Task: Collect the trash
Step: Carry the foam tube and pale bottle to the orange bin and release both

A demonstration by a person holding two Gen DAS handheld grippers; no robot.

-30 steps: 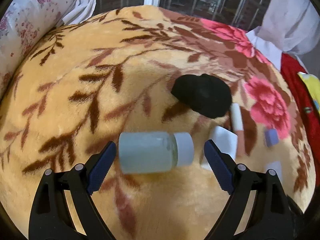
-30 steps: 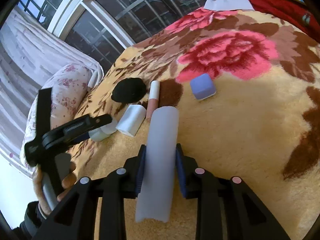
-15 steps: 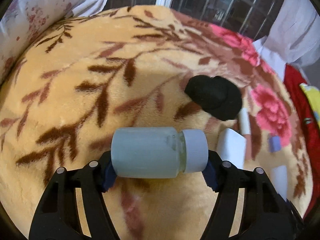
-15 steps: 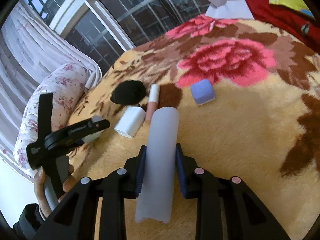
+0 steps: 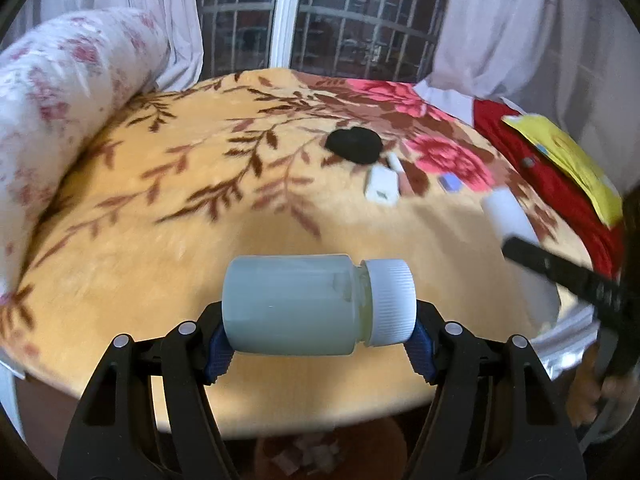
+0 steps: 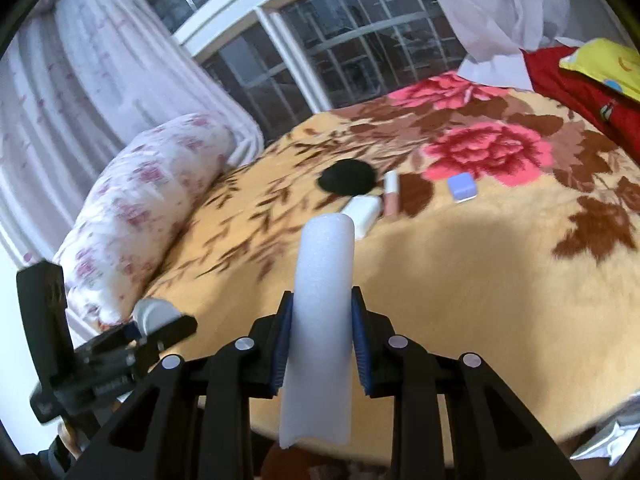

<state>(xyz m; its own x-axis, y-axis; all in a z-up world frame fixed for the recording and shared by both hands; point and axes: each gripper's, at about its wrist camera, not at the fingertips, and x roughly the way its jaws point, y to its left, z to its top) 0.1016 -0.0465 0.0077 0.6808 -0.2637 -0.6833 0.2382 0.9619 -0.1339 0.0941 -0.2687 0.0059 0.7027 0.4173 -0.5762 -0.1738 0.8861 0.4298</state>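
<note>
black pouch (image 6: 347, 176), white box (image 6: 362, 210), lilac block (image 6: 461, 187) on blanket (image 6: 480, 264)

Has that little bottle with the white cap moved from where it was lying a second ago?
Yes. The bottle, then lying on the blanket, is now clamped in the left gripper, pulled back from the black lump to the bed's edge.

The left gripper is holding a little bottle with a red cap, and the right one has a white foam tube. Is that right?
Not quite. The left wrist view shows the cap on the small pale plastic bottle is white, not red. The left gripper does hold it, and the right gripper does clamp the white foam tube.
</note>
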